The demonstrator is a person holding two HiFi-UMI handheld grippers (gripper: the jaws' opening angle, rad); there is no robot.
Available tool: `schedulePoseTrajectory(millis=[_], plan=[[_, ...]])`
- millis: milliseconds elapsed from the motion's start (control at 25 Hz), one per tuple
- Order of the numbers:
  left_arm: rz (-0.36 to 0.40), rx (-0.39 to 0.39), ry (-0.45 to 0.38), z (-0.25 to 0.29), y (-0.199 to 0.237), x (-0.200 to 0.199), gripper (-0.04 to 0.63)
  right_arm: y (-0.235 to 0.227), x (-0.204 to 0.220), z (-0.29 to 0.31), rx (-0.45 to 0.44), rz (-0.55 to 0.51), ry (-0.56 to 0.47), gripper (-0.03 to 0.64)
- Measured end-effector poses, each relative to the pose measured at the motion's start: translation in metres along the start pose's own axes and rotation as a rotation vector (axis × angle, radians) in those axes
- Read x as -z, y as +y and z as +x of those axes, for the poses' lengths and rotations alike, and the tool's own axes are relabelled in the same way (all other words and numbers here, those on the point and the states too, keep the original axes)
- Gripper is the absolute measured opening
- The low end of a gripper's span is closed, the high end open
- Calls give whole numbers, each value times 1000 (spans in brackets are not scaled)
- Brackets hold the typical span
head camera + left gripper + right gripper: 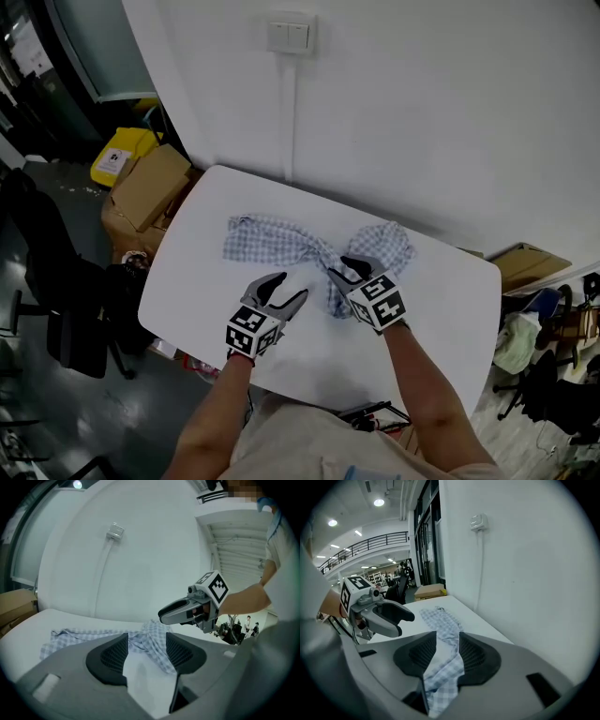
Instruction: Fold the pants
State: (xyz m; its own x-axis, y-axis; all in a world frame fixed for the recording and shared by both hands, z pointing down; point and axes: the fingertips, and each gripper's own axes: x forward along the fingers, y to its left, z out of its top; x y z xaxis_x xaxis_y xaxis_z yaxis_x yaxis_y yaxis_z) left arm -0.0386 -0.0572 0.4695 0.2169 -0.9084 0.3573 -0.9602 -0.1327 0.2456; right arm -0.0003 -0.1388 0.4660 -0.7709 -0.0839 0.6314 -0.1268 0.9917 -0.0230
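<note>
The pants (279, 240) are blue-and-white checked cloth spread across a white table (211, 281), bunched and twisted in the middle. My left gripper (287, 290) stands open just in front of the pants' left half, with only bare table between its jaws (146, 651). My right gripper (340, 271) is over the bunched middle, its jaws apart. In the right gripper view the checked cloth (440, 620) runs through the gap of that gripper (446, 651), and the pads do not press on it. Each gripper view shows the other gripper: the right one (174, 613), the left one (393, 616).
A white wall with a switch plate (289, 36) rises right behind the table. Cardboard boxes (150, 187) and a yellow bin (122, 155) stand on the floor at left, with a black chair (47, 272) nearer. Another box (530, 262) and clutter lie at right.
</note>
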Motion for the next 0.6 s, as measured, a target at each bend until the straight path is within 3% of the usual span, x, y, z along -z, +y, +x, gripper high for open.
schedulePoseTrajectory(millis=[120,320,600], plan=[[-24,51,-49,3,7,-3,222,0,1,14,1,-5,21,159],[-145,164,-155,6,14,-15,218,7,-10,27,-34,85,-32,130],[-135,229,-159,13,3,-13,218,18,-10,57,-41,120,-10,110]])
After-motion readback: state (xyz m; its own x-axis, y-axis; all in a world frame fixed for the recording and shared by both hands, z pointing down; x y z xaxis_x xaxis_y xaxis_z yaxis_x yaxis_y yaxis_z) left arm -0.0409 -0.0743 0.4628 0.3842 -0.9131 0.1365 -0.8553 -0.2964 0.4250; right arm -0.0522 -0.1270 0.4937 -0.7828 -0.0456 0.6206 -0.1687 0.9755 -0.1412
